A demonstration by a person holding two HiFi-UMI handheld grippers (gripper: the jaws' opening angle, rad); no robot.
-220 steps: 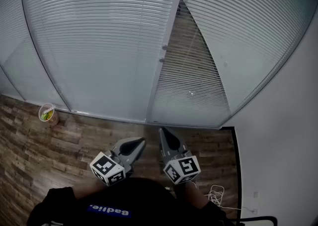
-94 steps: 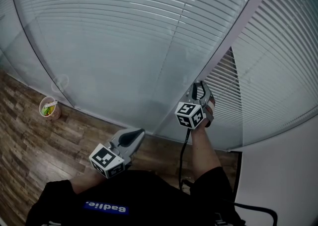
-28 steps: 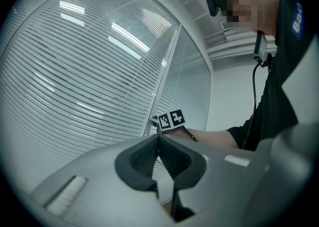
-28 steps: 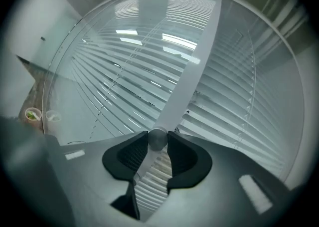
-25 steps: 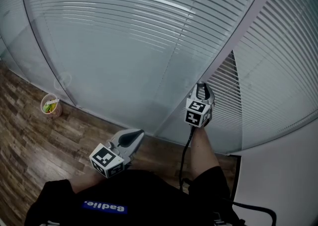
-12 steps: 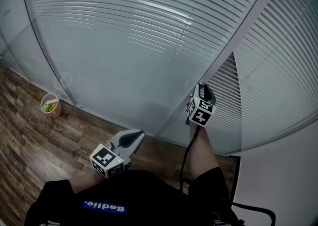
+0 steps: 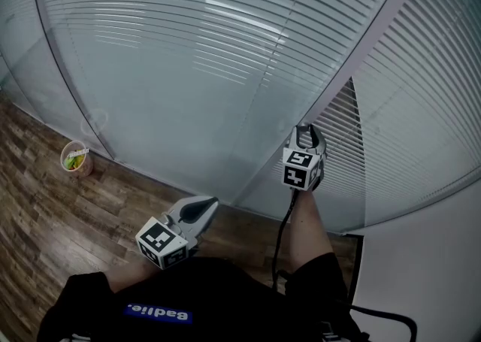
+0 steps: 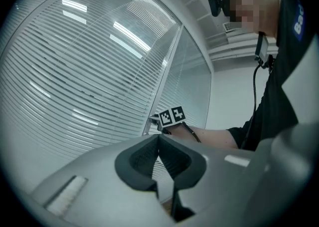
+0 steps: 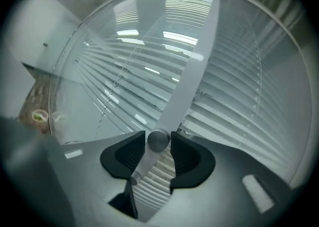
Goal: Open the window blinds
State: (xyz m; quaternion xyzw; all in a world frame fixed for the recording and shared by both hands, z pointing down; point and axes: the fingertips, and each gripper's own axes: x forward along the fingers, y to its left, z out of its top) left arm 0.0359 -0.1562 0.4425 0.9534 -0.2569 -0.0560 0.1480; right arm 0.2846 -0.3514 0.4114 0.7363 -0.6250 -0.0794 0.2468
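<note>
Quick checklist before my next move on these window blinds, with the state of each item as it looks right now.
1. Knob sits between the jaws of the right hand-held gripper: ok.
2. Firm grip on the knob: not ok; the jaws have just been opening and the pads look just clear of it.
3. Left hand-held gripper shut, empty, held back from the window: ok.
4. Slats turned fully open: cannot tell.
5. Cup on the floor, well away from both grippers: ok.
</note>
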